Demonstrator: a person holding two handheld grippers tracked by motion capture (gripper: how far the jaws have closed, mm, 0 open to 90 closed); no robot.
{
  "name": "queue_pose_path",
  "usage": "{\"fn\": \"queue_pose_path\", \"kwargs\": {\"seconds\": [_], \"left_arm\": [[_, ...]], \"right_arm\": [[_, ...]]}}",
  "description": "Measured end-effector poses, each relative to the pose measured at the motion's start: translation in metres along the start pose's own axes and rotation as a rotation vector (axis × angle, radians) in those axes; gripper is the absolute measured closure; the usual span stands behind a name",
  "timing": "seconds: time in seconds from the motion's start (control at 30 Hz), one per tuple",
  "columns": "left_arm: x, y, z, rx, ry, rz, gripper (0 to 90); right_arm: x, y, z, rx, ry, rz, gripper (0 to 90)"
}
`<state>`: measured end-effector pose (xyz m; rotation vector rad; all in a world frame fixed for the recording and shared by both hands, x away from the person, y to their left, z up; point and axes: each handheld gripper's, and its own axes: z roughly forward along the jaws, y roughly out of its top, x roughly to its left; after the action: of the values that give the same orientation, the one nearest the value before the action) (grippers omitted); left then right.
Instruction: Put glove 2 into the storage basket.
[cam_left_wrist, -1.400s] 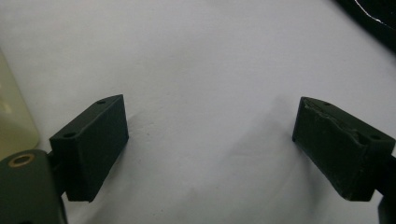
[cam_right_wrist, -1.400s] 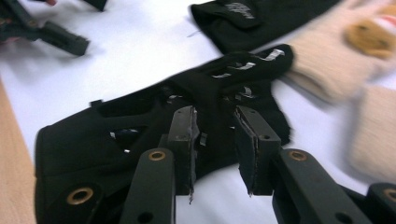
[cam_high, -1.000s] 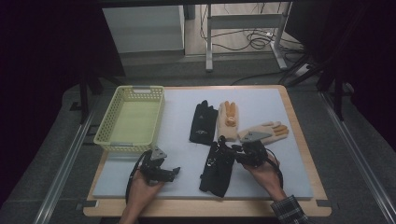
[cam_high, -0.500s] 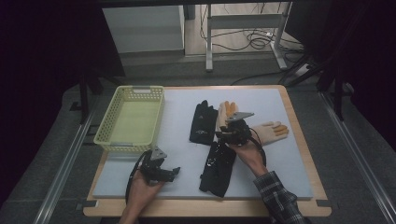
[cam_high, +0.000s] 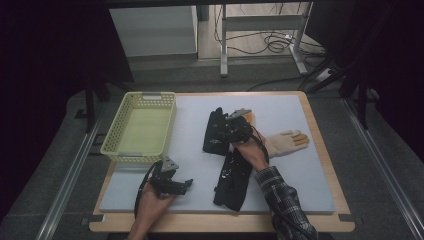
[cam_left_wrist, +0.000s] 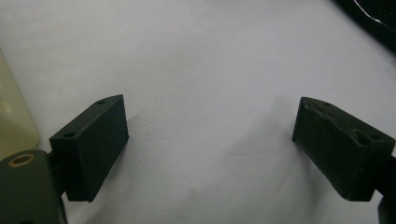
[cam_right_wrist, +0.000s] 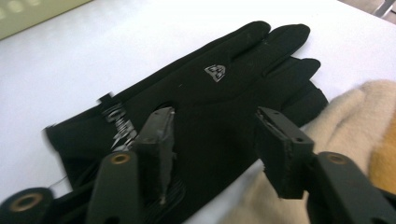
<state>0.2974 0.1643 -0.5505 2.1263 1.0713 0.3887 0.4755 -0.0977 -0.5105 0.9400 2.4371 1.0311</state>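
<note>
- While the left gripper (cam_high: 186, 184) rests low near the front edge of the white mat (cam_high: 300, 165), its jaws stand spread wide with only bare mat between them, as the left gripper view shows.
- The right gripper (cam_high: 226, 131) hangs over the black glove (cam_right_wrist: 210, 98) at the middle of the mat; its jaws have just been opening, and they now stand apart above the glove's cuff end, with nothing pinched between them.
- That black glove lies flat, fingers pointing away from the person, just beside a beige glove (cam_right_wrist: 345, 116) whose edge touches it in the right gripper view.
- A second black glove (cam_high: 232, 182) lies nearer the person, under the right forearm in its plaid sleeve (cam_high: 285, 200).
- A cream glove with orange fingertips (cam_high: 285, 142) lies to the right of the right hand, fingers pointing to the mat's right side.
- A pale yellow basket (cam_high: 142, 150) sits at the mat's left, well apart from the gloves.
</note>
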Motion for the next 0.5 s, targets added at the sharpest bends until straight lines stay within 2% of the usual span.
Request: {"fn": "queue_pose_path", "kwargs": {"seconds": [0.2, 0.33, 0.4, 0.43, 0.5], "left_arm": [[0.000, 0.000, 0.000, -0.001, 0.001, -0.001, 10.9], [0.000, 0.000, 0.000, -0.002, 0.000, -0.001, 10.9], [0.000, 0.000, 0.000, -0.002, 0.000, -0.001, 10.9], [0.000, 0.000, 0.000, -0.002, 0.000, -0.001, 10.9], [0.000, 0.000, 0.000, -0.002, 0.000, -0.001, 10.8]], "right_arm": [[-0.005, 0.007, 0.019, 0.026, -0.014, 0.022, 34.6], [-0.004, 0.011, 0.031, 0.053, -0.023, 0.026, 32.2], [-0.004, 0.014, 0.035, 0.084, -0.014, 0.038, 36.0], [-0.004, 0.015, 0.036, 0.096, 0.000, 0.050, 41.1], [-0.003, 0.015, 0.036, 0.098, 0.007, 0.066, 47.2]]}}
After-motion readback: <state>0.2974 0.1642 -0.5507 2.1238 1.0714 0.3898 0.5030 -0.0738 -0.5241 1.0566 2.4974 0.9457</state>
